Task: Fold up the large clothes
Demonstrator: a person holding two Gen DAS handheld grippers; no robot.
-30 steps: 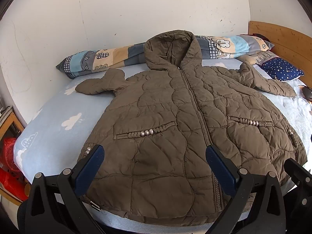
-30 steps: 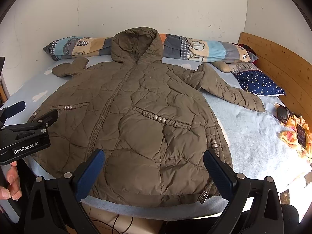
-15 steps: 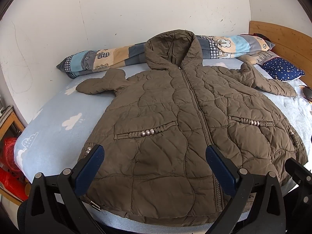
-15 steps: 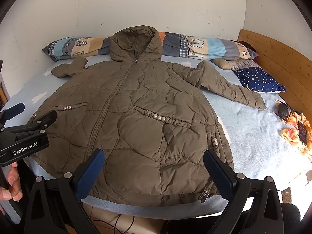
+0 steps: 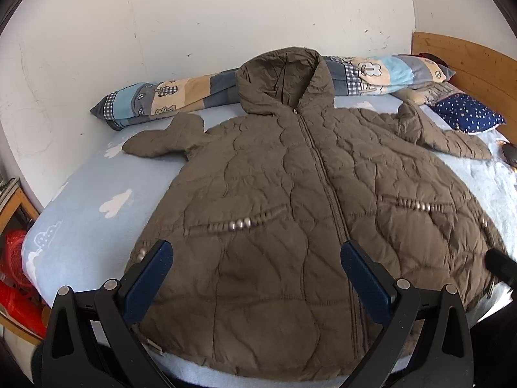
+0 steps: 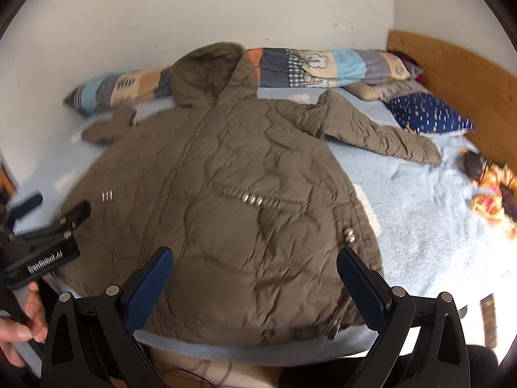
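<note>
Progress: nothing is folded yet, as far as the pictures show; the jacket [image 5: 290, 200] lies spread out full, front side up, zipped closed.
Left to do: both sleeves need bringing in over the body, then the body needs folding up, by my judgement; that is the whole task.
Jacket place: it lies flat on the bed [image 5: 80, 213], hood toward 12 o'clock against the long pillow [image 5: 155, 100], hem at 6 o'clock near the bed's edge.
Jacket look: brown, quilted and puffy, with wavy stitching, a centre zip and a beaded pocket line on each side; it probably springs back when folded.
Sleeves: one sleeve [image 5: 161, 139] is short and bunched at 10 o'clock in the left view; the other sleeve [image 6: 381, 135] stretches out toward 2 o'clock in the right view, pointing at the navy pillow [image 6: 429, 113].
Left claw [image 5: 257, 258]: released, jaws wide apart, hovering over the hem, touching nothing.
Right claw [image 6: 255, 258]: released too, jaws spread above the hem's right part, empty; this view is blurred.
Hand [image 6: 19, 326]: a person's fingers hold the left tool at 8 o'clock in the right view.
</note>
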